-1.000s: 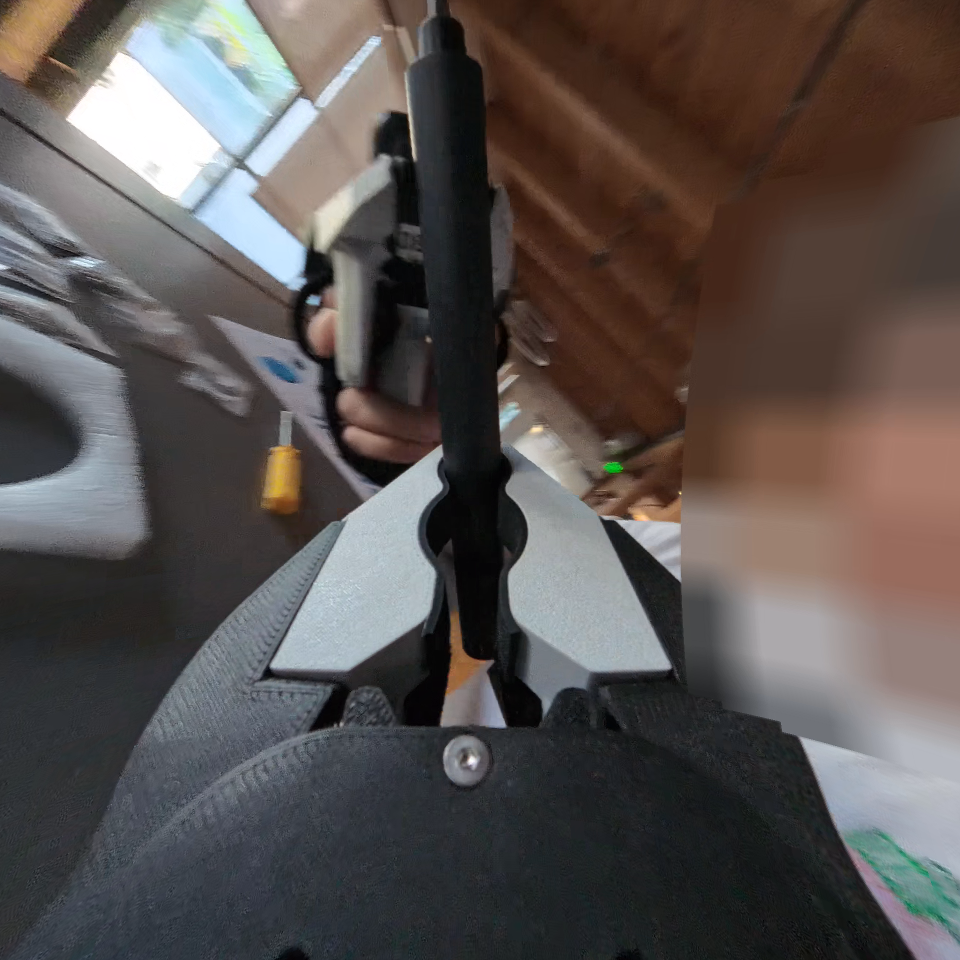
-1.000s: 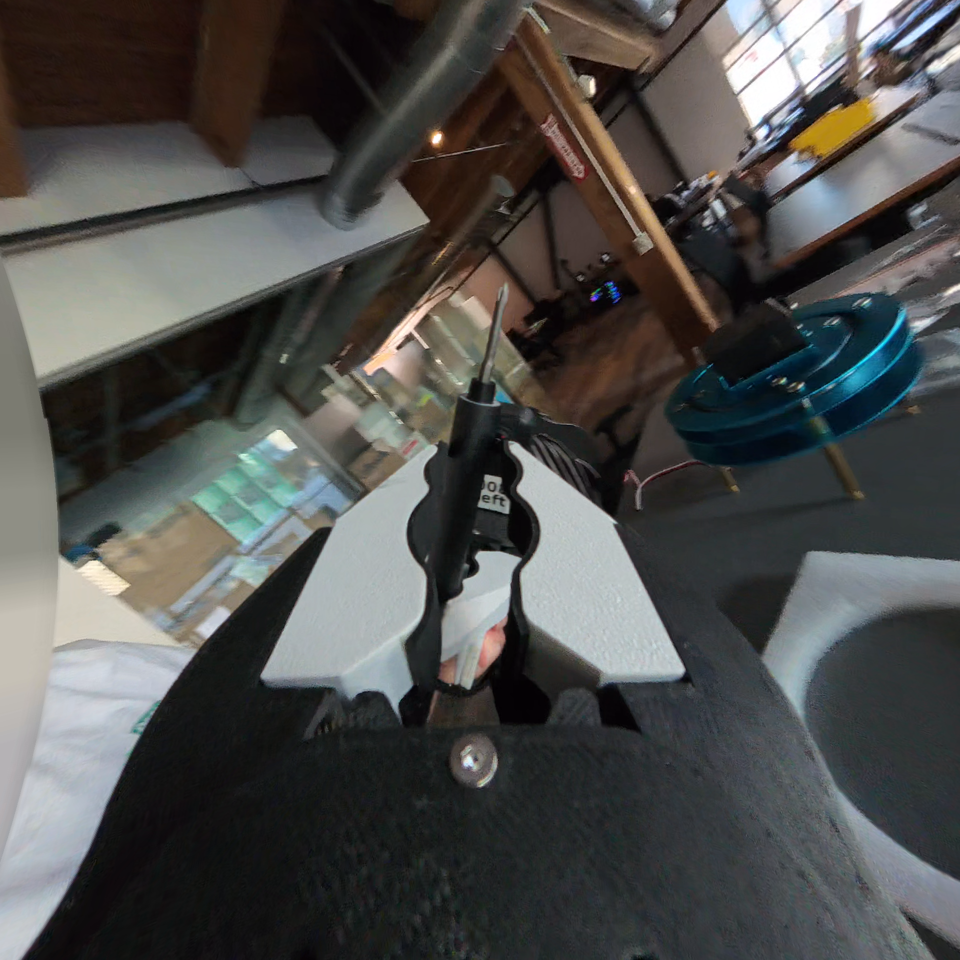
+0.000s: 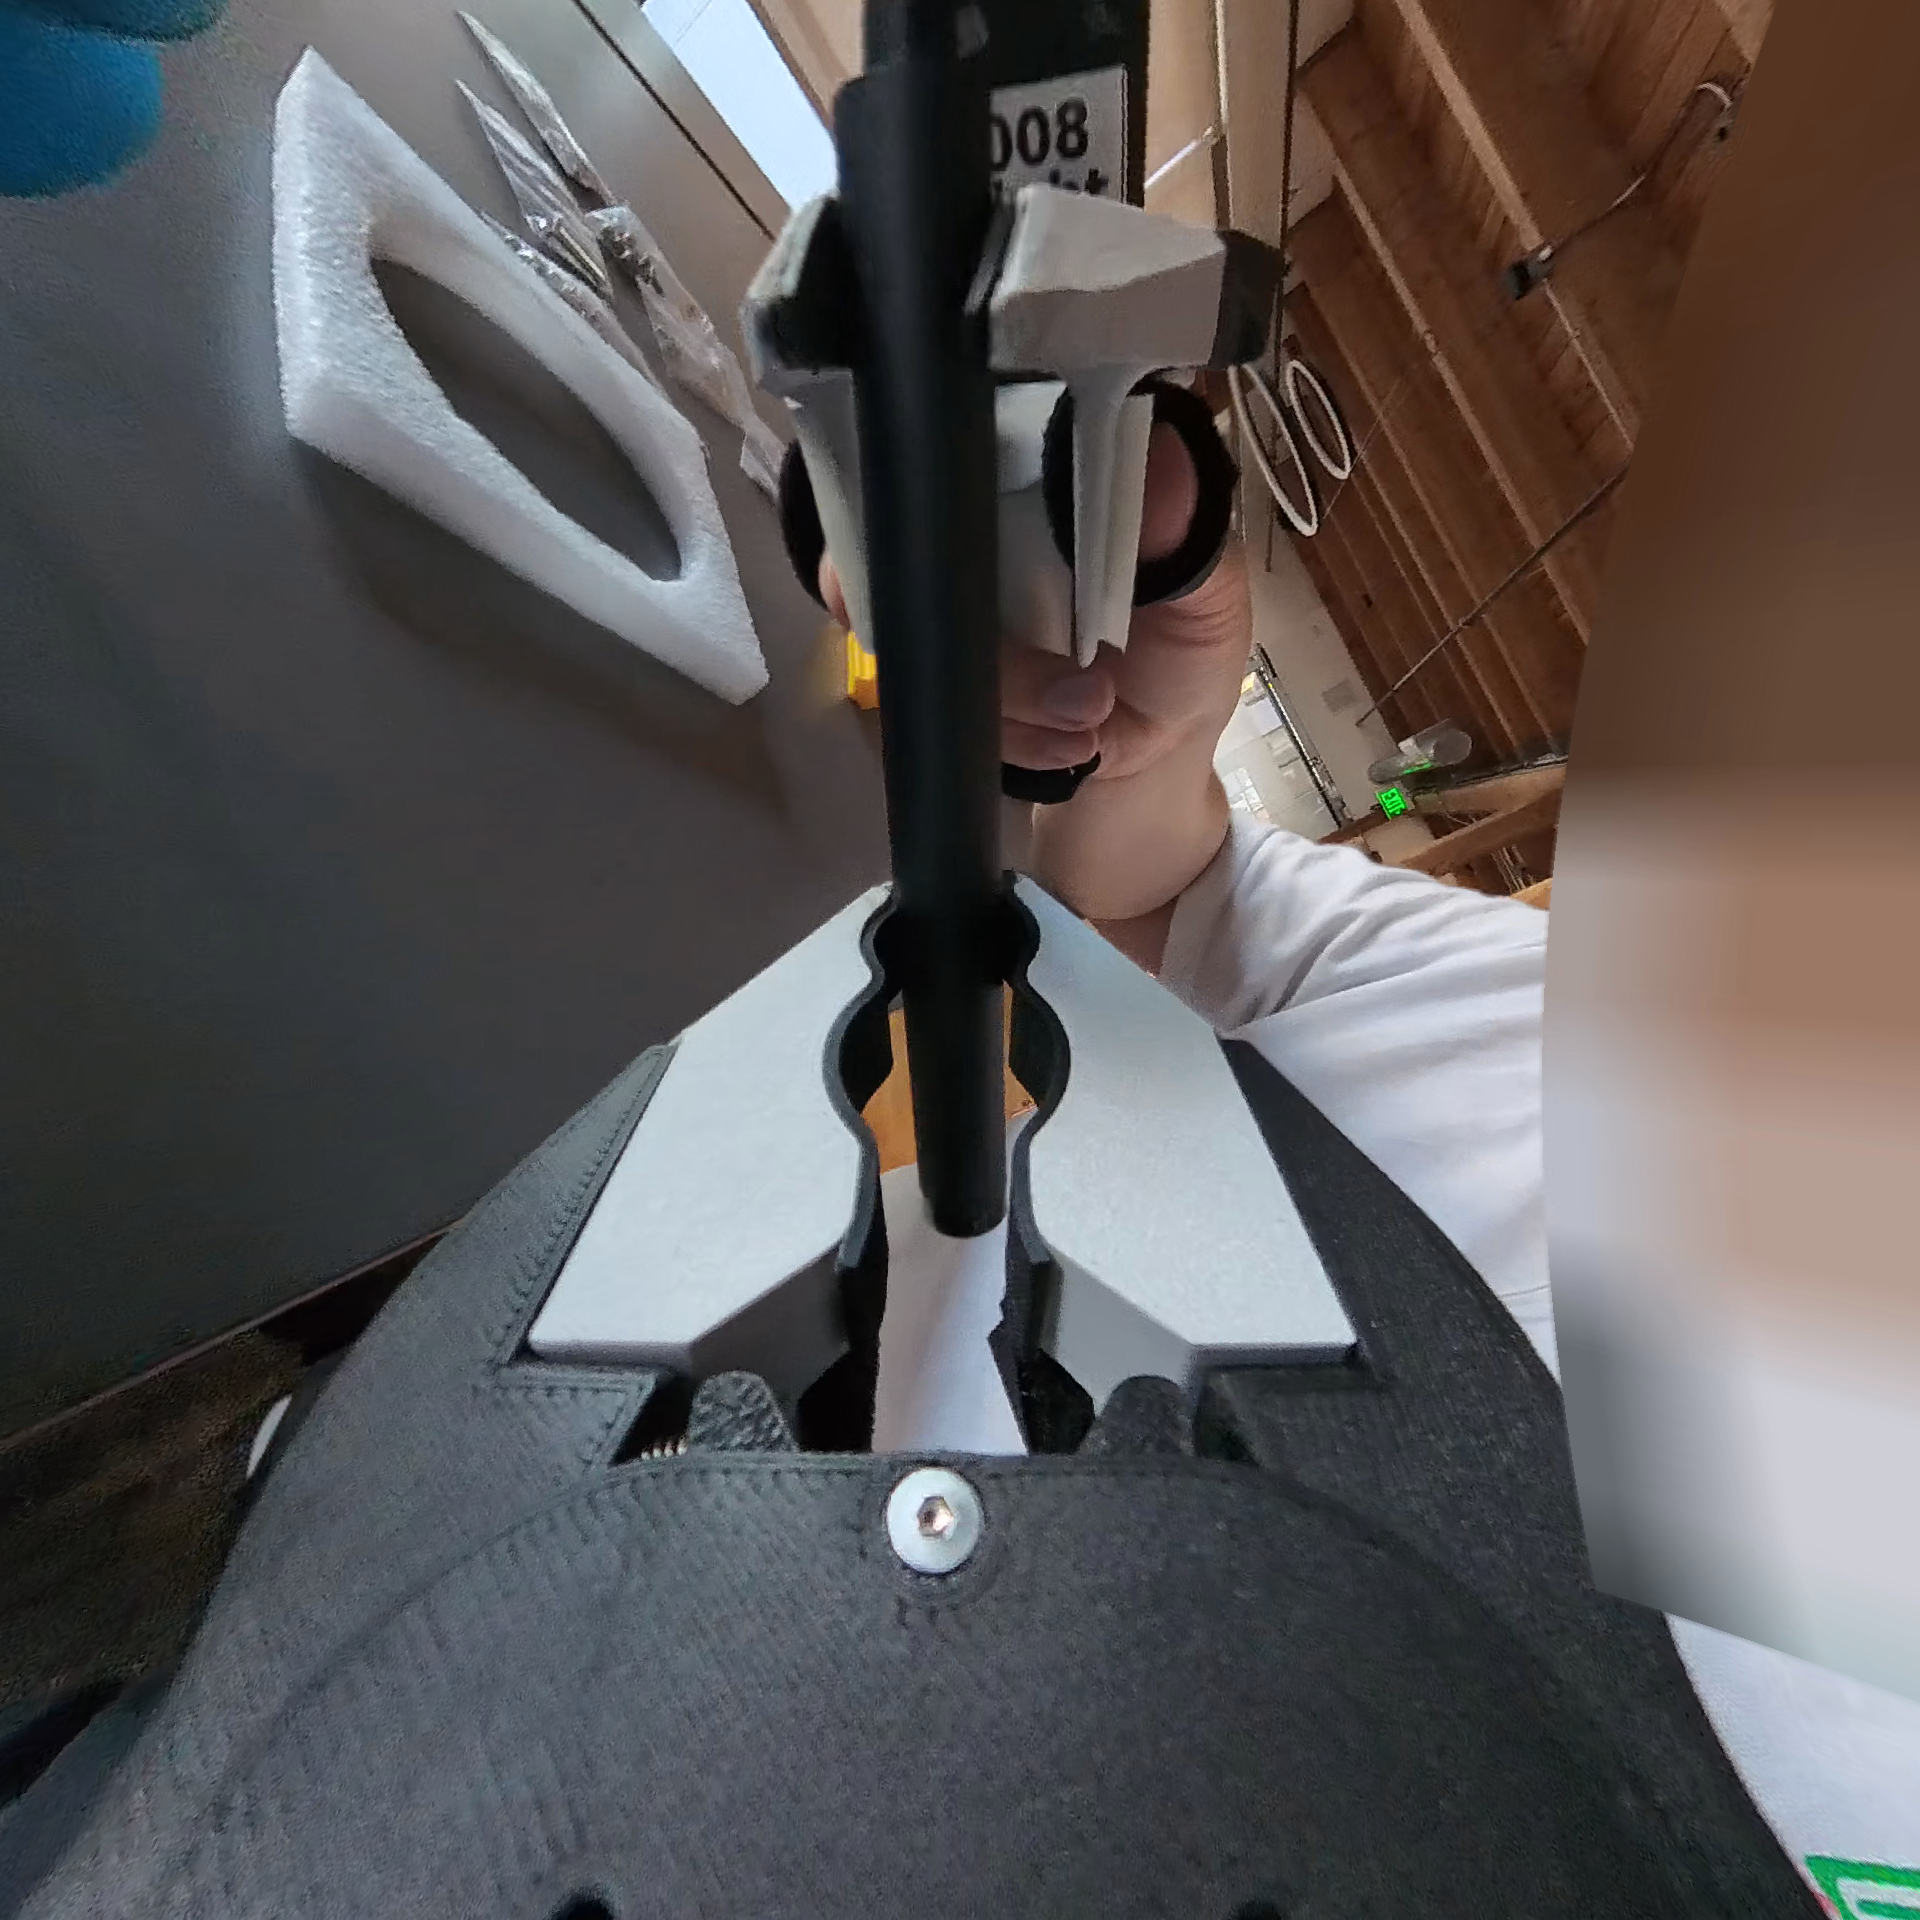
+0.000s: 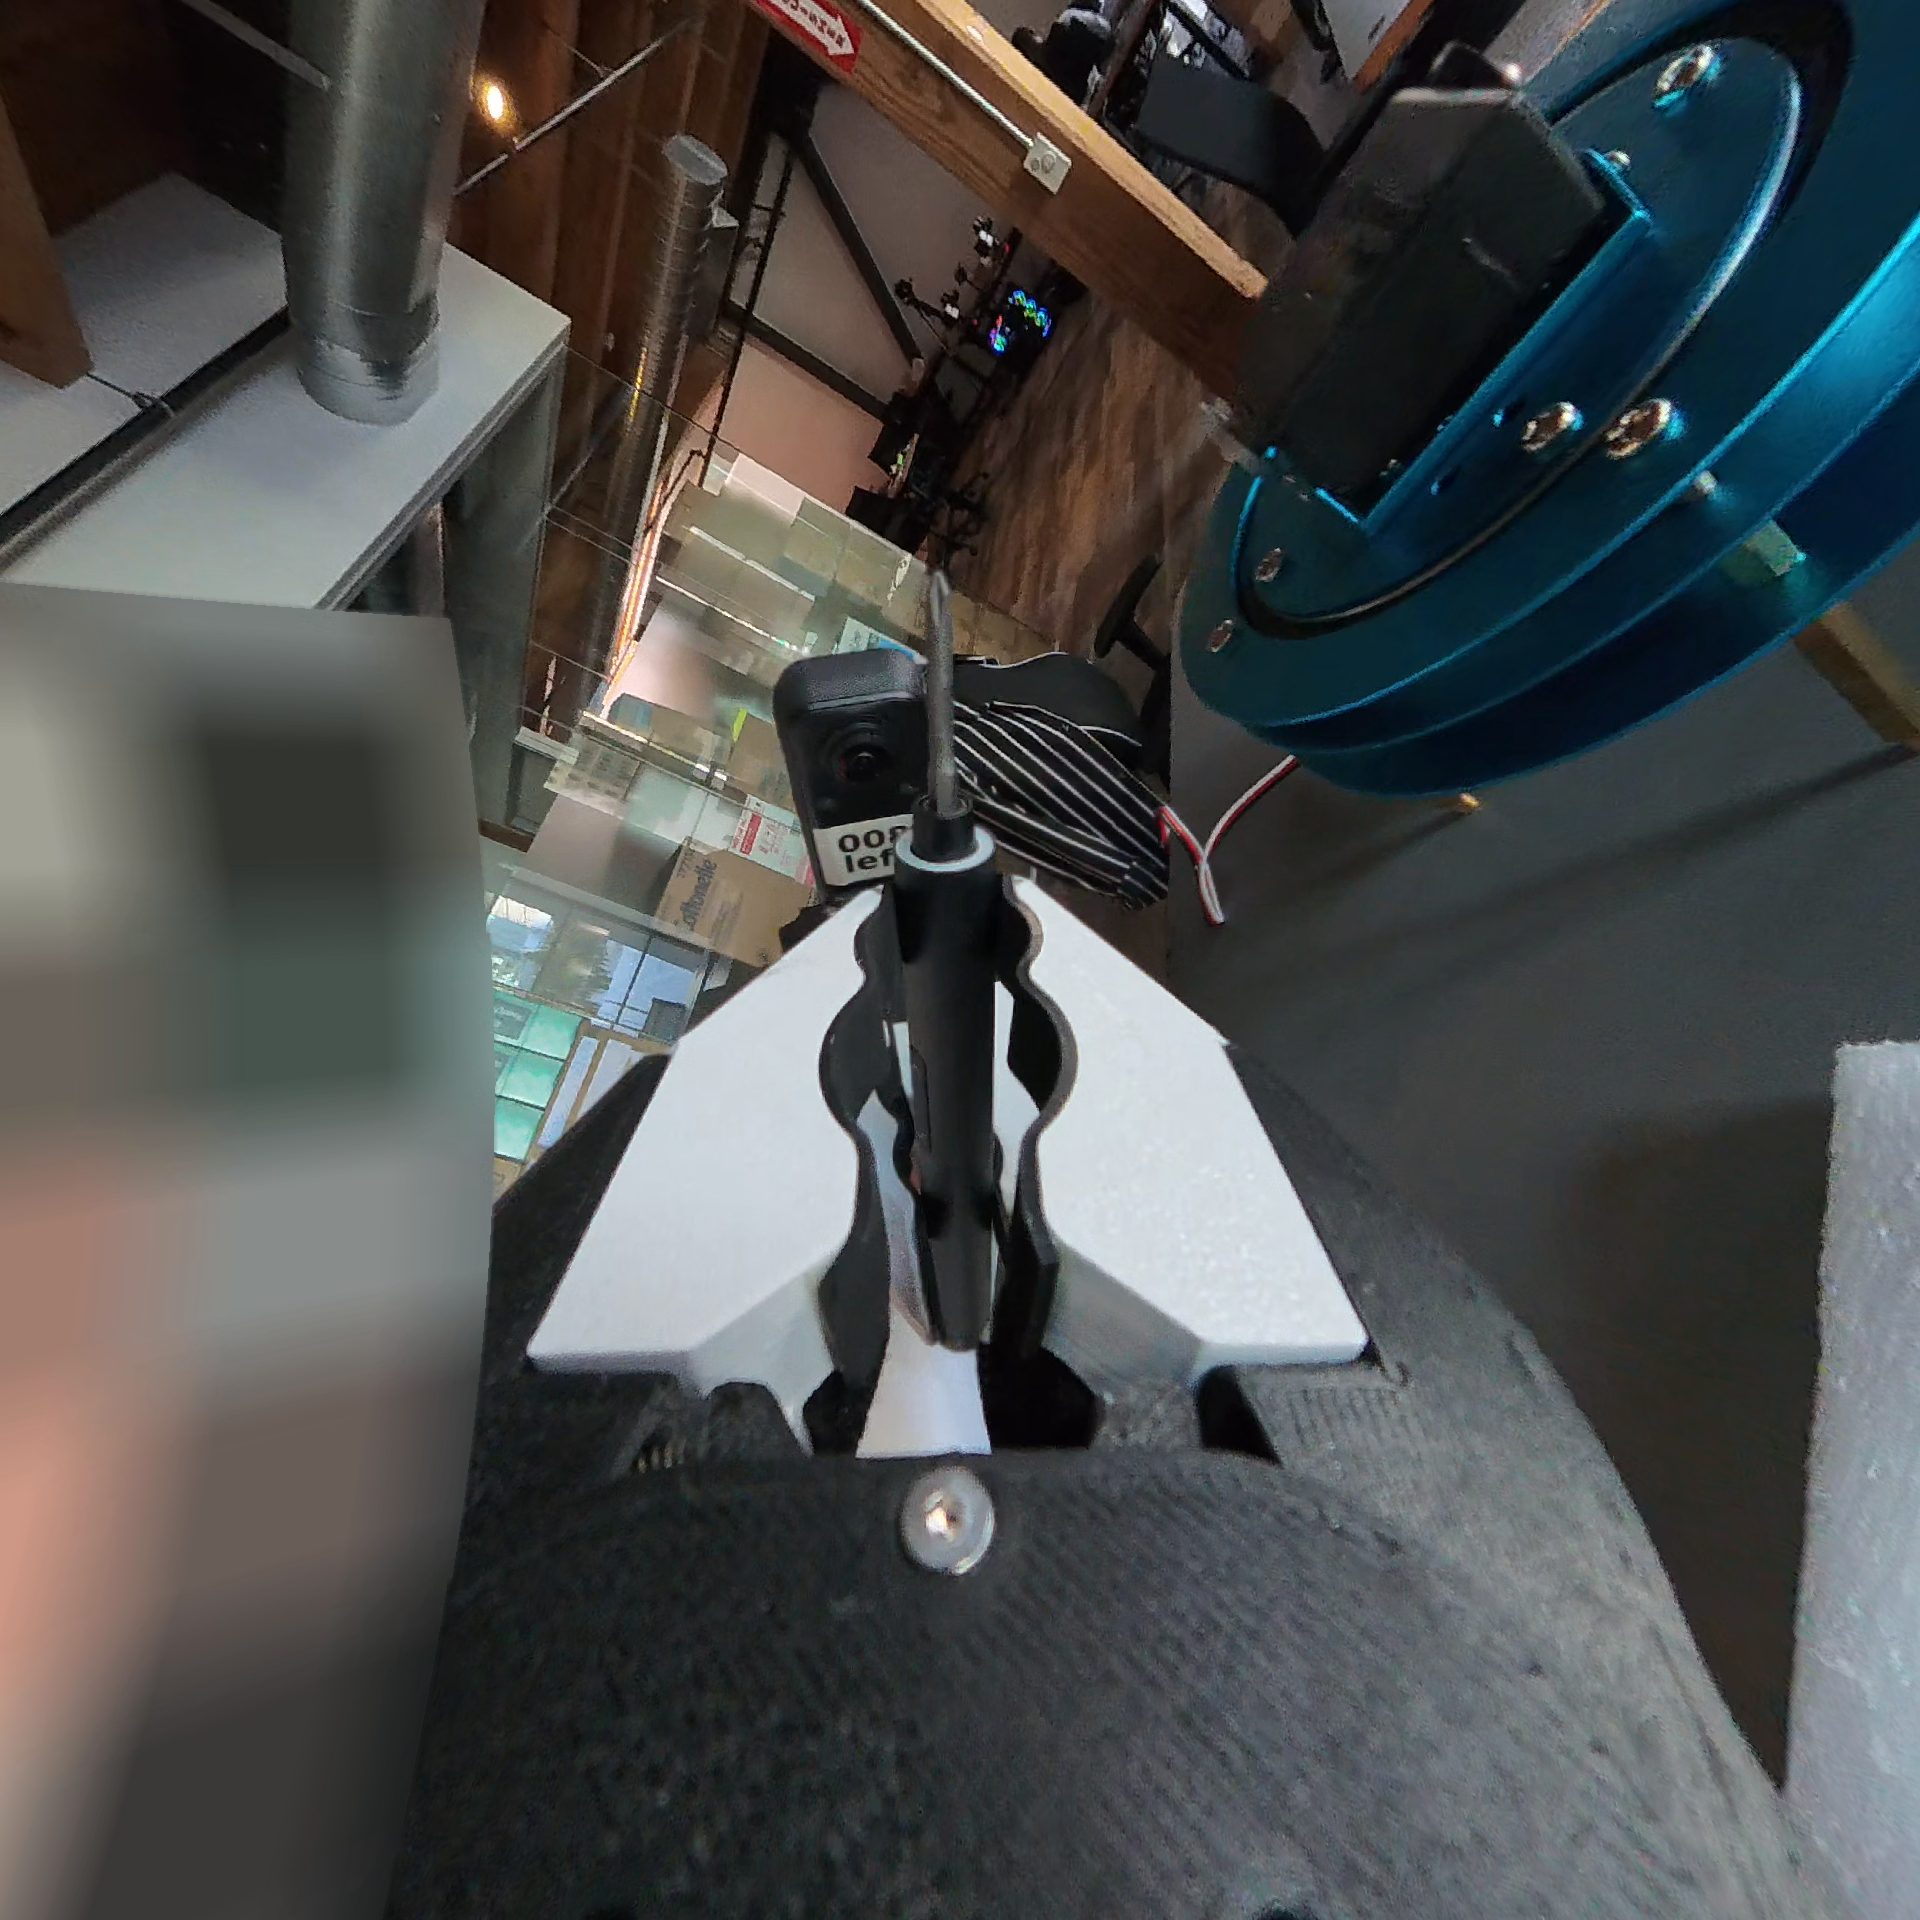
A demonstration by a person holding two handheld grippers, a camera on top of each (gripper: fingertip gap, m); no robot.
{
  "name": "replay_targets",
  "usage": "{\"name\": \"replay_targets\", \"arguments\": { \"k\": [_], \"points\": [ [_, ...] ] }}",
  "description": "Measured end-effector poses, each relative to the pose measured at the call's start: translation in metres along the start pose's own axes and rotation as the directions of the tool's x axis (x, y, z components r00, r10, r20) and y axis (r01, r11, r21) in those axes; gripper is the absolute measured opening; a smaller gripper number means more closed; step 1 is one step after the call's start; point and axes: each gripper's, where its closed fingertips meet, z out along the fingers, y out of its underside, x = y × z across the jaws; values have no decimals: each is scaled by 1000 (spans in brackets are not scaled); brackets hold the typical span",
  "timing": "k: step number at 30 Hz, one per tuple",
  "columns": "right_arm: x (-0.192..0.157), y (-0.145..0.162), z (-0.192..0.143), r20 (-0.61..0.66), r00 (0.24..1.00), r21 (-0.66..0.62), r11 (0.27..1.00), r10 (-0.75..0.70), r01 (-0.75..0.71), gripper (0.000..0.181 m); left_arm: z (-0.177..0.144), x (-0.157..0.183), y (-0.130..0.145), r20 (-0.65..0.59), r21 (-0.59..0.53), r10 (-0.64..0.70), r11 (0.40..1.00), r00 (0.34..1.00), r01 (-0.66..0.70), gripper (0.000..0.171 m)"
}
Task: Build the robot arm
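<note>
To the left of the slim black screwdriver with a thin metal bit (image 3: pixel 935 665), on the dark grey tabletop (image 3: pixel 312 883), lies a white foam block with an oval cut-out (image 3: pixel 416 416), with small clear bags of hardware (image 3: pixel 582 229) just beyond it. The left gripper (image 3: pixel 940 925) has its jaws closed around the screwdriver's lower handle. Farther up the same handle, the right gripper (image 3: pixel 914 301) also clamps it, held by a person's hand (image 3: pixel 1132 707) in a white sleeve. In the right wrist view the right gripper (image 4: pixel 940 914) is closed on the screwdriver (image 4: pixel 945 1091), bit pointing away. To the right of the screwdriver stands a blue round metal disc assembly on slim legs (image 4: pixel 1558 520), and a white foam edge (image 4: pixel 1870 1351) sits nearer the camera.
</note>
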Motion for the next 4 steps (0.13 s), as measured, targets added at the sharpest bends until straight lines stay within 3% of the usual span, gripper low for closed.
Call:
{"name": "replay_targets", "arguments": {
  "k": [2,4],
  "points": [
    [1,1,4,11,1000,-16,1000,-10,10,16,4,3,0,-33,12,-33,999,999,34,15],
    [-7,3,8,74,997,-38,999,-24,27,16,9,16,-2,-153,51,-106,992,983,115,15]
  ]
}}
